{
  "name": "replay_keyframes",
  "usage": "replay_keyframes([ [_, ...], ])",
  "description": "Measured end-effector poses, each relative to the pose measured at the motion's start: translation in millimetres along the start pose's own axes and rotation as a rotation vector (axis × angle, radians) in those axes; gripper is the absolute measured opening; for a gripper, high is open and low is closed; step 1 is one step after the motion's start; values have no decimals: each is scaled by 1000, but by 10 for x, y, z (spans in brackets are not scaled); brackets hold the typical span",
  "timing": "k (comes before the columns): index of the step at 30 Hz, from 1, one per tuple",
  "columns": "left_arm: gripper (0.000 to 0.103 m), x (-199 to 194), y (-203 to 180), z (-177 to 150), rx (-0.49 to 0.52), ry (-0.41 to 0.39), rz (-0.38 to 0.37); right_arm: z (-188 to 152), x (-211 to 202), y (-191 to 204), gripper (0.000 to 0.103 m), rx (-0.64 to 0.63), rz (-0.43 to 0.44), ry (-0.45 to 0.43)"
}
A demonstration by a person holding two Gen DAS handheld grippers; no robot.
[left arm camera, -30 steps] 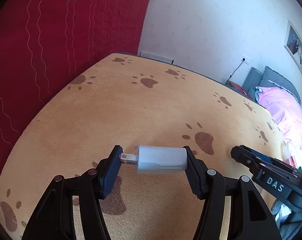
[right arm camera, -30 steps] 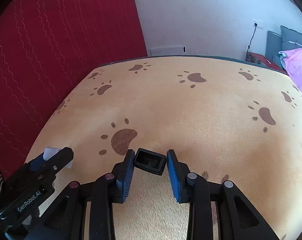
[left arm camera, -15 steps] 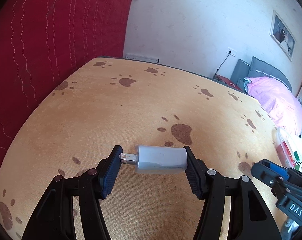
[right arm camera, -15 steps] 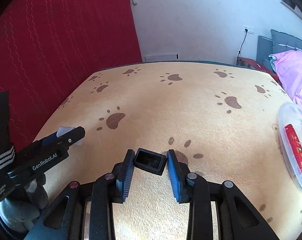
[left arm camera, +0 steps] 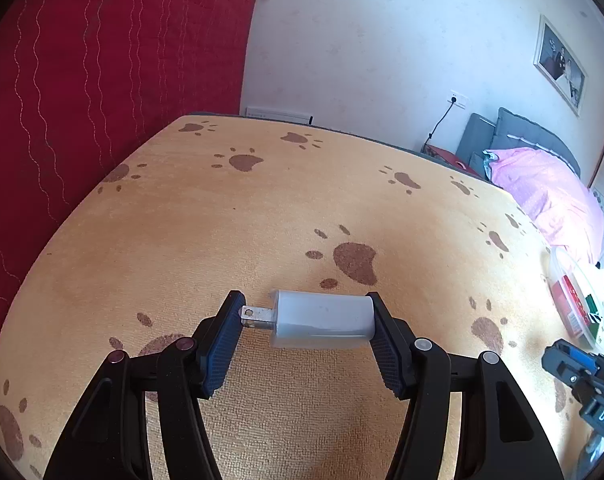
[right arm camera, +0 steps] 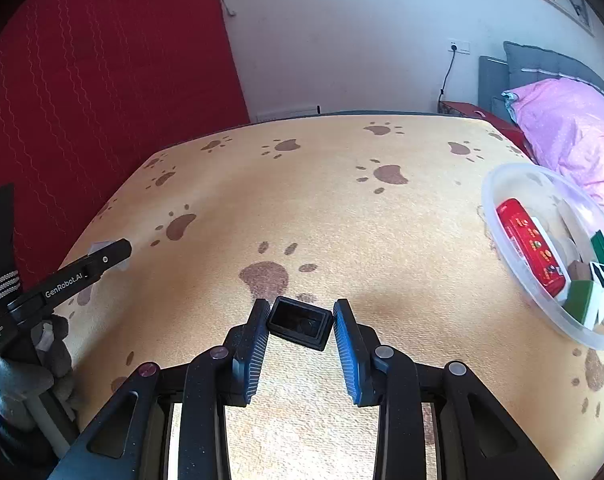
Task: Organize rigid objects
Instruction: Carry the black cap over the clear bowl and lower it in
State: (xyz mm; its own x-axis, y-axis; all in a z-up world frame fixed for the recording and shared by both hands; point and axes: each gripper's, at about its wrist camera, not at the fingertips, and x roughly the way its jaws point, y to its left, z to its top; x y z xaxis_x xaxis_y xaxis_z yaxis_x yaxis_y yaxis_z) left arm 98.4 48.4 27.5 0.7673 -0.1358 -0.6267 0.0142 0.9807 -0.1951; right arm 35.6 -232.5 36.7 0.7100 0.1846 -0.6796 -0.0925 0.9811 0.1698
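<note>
In the left wrist view my left gripper (left arm camera: 306, 320) is shut on a white plug adapter (left arm camera: 322, 318), held lengthwise above the cloth, its metal prongs against the left pad. My right gripper (right arm camera: 301, 322) is shut on a small black open-topped box (right arm camera: 300, 322), gripped by its two sides. A clear plastic bowl (right arm camera: 498, 184) stands at the right of the right wrist view and holds a red box (right arm camera: 528, 246) and green and white pieces. The same bowl (left arm camera: 562, 264) shows at the right edge of the left wrist view.
An orange cloth with brown paw prints (right arm camera: 342, 208) covers the table. A red curtain (left arm camera: 102, 80) hangs on the left. A pink-covered bed (right arm camera: 574, 128) lies behind the bowl. The left gripper's body (right arm camera: 70, 276) and a gloved hand (right arm camera: 18, 380) sit at the lower left.
My right gripper has swung rightward with the black box, bringing the clear bowl into view. The left gripper has kept its hold on the adapter and rolled slightly.
</note>
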Motion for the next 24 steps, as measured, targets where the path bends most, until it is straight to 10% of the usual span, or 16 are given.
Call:
replay_keyframes([
  [24,61,12,-68,-25,26,26,-7,-45,-603,-1263,35,252,-217,-117],
])
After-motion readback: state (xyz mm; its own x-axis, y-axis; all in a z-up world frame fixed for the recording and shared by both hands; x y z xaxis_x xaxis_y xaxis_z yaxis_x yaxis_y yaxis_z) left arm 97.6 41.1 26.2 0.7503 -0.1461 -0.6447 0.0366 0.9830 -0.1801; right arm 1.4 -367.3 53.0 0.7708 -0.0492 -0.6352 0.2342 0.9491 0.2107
